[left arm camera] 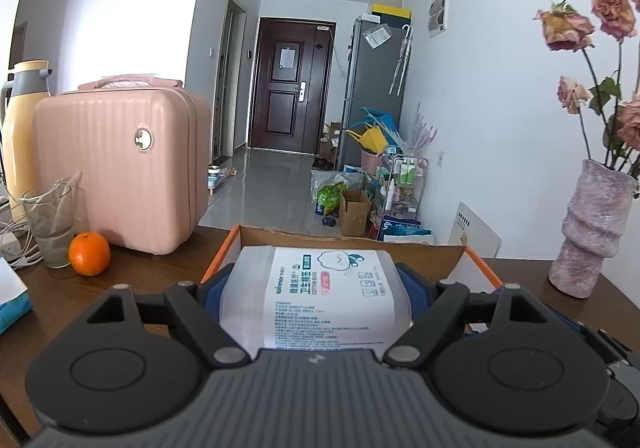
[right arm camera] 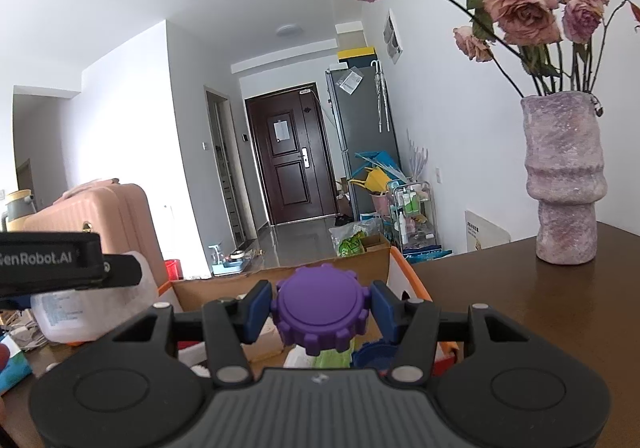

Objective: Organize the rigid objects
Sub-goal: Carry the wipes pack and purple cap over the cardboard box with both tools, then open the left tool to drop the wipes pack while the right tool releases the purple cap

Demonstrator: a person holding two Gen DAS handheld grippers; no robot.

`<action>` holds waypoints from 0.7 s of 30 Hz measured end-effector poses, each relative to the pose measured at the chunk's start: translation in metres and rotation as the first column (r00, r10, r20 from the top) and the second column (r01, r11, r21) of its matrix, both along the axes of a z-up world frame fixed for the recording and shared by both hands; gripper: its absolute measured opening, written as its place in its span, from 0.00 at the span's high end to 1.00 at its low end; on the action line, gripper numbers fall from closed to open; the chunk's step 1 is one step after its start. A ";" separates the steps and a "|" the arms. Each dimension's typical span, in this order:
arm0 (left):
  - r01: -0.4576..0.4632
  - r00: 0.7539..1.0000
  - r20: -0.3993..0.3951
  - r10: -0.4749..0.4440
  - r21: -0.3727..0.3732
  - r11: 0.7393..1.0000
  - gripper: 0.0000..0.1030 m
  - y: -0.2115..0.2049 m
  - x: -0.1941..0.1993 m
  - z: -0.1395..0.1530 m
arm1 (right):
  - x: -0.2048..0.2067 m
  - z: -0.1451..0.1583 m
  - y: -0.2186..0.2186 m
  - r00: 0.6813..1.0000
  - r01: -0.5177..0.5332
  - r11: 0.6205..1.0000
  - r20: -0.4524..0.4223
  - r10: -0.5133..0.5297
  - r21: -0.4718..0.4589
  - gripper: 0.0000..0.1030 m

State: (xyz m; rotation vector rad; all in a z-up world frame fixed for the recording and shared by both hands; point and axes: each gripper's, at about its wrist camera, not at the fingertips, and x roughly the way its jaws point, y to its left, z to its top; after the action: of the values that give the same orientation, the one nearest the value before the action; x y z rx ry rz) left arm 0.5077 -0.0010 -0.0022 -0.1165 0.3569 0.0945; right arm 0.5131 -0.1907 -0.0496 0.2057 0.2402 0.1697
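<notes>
The left gripper (left arm camera: 316, 288) has its jaws closed on a clear plastic box of cotton swabs (left arm camera: 320, 288), its white printed label facing up. The box hangs just over the near part of an open cardboard box (left arm camera: 352, 244) with orange outer sides, which sits on the dark wooden counter (left arm camera: 60, 288).

The right gripper (right arm camera: 322, 308) has its jaws closed on the ribbed purple cap (right arm camera: 318, 314) of a bottle; the greenish body below it is mostly hidden. The cap sits above the cardboard box's (right arm camera: 280, 280) interior, where white and blue items lie, too hidden to name.

Left of the cardboard box stand a pink hard case (left arm camera: 120, 167), an orange (left arm camera: 89, 254), a clear glass (left arm camera: 48, 221) and a yellow thermos (left arm camera: 24, 127). Right of the box stands a mauve vase (right arm camera: 564, 183) of dried roses (right arm camera: 520, 9).
</notes>
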 end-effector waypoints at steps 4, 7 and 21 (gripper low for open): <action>-0.004 1.000 -0.012 0.004 0.003 1.000 0.19 0.001 0.018 -0.004 | 0.017 -0.002 0.005 1.000 -0.003 1.000 -0.006 0.003 -0.004 0.48; -0.007 1.000 -0.026 0.007 0.008 1.000 0.19 0.002 0.030 -0.008 | 0.029 -0.003 0.009 1.000 -0.009 1.000 -0.017 0.008 -0.010 0.48; -0.049 0.993 -0.106 0.053 0.047 0.998 0.19 0.005 0.073 -0.025 | 0.071 -0.014 0.020 0.995 -0.028 0.997 -0.099 0.022 -0.066 0.48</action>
State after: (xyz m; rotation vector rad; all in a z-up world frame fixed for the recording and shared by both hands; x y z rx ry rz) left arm 0.5811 0.0038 -0.0275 -0.0764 0.4588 0.1595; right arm 0.5845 -0.1711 -0.0633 0.1444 0.3464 0.1763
